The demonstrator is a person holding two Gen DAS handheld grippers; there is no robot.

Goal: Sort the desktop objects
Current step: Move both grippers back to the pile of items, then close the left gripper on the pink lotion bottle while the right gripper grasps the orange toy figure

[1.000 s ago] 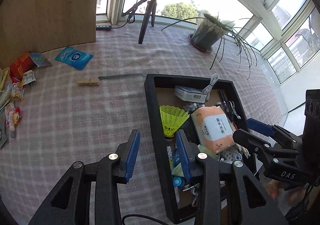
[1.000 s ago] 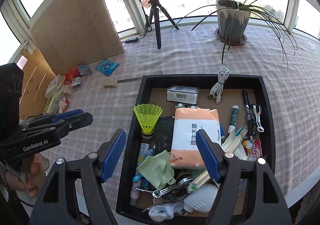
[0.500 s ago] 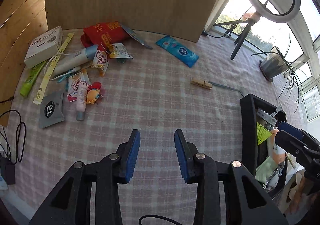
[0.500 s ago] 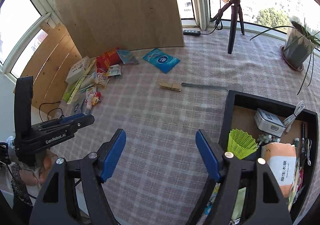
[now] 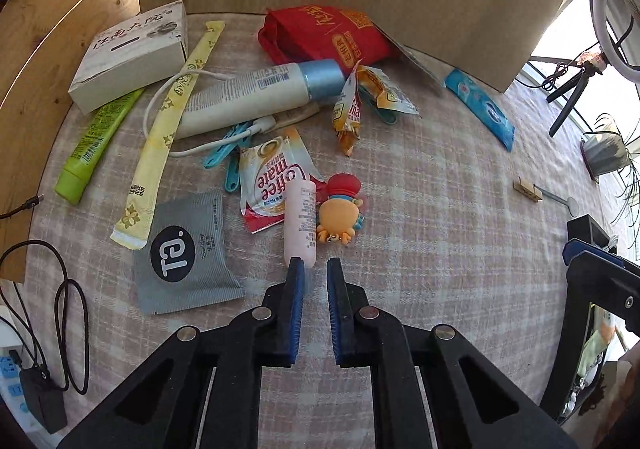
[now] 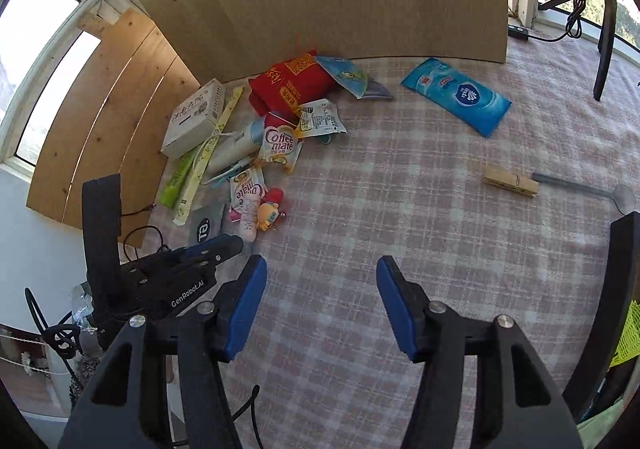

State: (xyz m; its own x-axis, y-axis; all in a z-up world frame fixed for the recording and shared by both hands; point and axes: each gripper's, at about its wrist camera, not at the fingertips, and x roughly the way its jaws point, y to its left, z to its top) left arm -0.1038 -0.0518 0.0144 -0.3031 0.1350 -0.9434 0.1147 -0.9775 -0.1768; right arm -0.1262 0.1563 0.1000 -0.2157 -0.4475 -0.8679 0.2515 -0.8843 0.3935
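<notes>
A pile of loose items lies on the checked cloth by the wooden board: a pink tube (image 5: 299, 223), an orange crab toy (image 5: 340, 218), Coffee mate sachets (image 5: 272, 179), a grey packet (image 5: 182, 249), a white bottle (image 5: 256, 93), a red pouch (image 5: 328, 35), a white box (image 5: 134, 53). My left gripper (image 5: 314, 269) is open with a narrow gap, its tips right at the near end of the pink tube; it also shows in the right wrist view (image 6: 224, 245). My right gripper (image 6: 320, 269) is wide open and empty over bare cloth.
A blue wipes pack (image 6: 456, 95), a wooden clothespin (image 6: 510, 181) and a metal spoon (image 6: 580, 189) lie further right. The black tray's edge (image 6: 616, 289) is at the right. A power strip and black cables (image 5: 36, 329) lie at the left. A tripod (image 6: 604, 21) stands behind.
Both grippers swung left, away from the black tray to the pile. The left gripper came down close to the pink tube and its jaws narrowed.
</notes>
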